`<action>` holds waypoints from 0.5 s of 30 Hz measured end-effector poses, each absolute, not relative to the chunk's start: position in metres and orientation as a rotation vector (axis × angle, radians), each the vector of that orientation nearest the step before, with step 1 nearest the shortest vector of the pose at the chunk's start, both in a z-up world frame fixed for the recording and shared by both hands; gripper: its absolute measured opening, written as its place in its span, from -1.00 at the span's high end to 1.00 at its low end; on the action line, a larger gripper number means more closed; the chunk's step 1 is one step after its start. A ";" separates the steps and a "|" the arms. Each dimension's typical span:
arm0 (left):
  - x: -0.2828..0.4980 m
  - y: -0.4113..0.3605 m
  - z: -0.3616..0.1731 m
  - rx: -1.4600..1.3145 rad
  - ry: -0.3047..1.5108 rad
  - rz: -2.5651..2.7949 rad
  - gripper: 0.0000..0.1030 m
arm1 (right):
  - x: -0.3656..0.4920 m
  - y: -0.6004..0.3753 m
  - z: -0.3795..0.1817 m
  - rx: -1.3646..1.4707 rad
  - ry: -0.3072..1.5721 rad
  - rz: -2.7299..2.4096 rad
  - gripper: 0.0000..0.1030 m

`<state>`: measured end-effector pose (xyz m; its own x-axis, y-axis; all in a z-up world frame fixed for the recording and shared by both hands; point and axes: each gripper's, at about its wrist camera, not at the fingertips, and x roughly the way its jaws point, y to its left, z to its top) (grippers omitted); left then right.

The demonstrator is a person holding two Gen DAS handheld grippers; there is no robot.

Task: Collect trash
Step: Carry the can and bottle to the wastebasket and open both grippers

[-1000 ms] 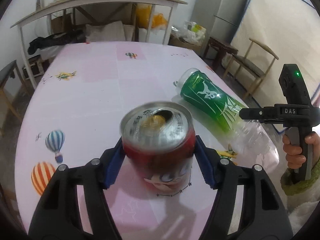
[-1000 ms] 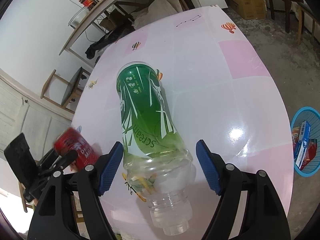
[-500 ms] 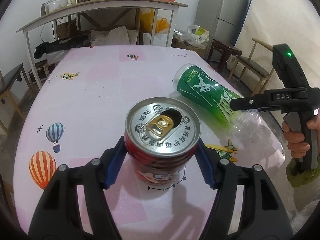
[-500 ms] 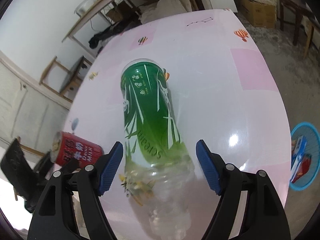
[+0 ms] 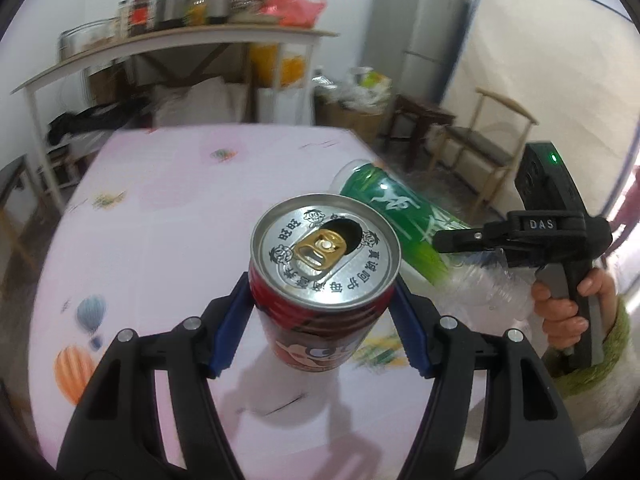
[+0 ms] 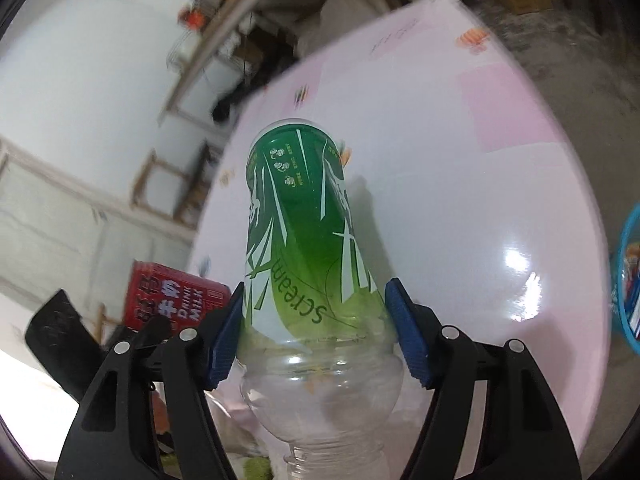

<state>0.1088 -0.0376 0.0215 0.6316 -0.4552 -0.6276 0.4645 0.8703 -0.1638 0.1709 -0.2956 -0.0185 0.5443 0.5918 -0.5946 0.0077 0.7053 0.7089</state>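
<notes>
- The left gripper [image 5: 322,316] pinches a red can [image 5: 320,280] between its blue pads, upright and lifted off the pink table [image 5: 160,208]; its shadow falls on the cloth below.
- The right gripper [image 6: 316,334] has just been closing its jaws, and its pads now press both sides of a green-labelled plastic bottle [image 6: 300,232], neck end near the camera, base pointing far across the table.
- In the left wrist view the bottle [image 5: 404,220] sits just right of the can, apart from it, over the table's right edge.
- Open room: the far and left parts of the table are bare apart from printed balloons [image 5: 74,360]; right of the edge is floor, with a wooden chair [image 5: 488,136] and a dark stool [image 5: 424,114] well apart.
- In the right wrist view a blue basket [image 6: 626,280] shows on the floor past the table's right edge, with packaging inside.
- A shelf table [image 5: 168,44] loaded with jars and a pot stands beyond the far edge.
- Writing: the bottle label reads "Scream"; the can's side [image 6: 176,300] reads "DRINK MILK" with Chinese characters; its lid carries Chinese characters around the rim; the right gripper's body [image 5: 560,232] reads "DAS", and a green light glows on it.
- A hand [image 5: 568,308] with a green cuff grips that handle.
</notes>
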 end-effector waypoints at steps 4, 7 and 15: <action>0.116 -0.094 0.040 0.042 0.718 -0.677 -0.22 | 0.117 -0.374 -0.001 0.811 0.801 0.217 -0.29; 0.125 -0.143 0.045 0.045 0.768 -0.803 -0.22 | 0.068 -0.442 -0.005 0.882 0.727 0.016 -0.29; 0.141 -0.299 0.013 0.166 0.987 -1.024 -0.22 | -0.022 -0.532 -0.091 1.054 0.816 -0.351 -0.30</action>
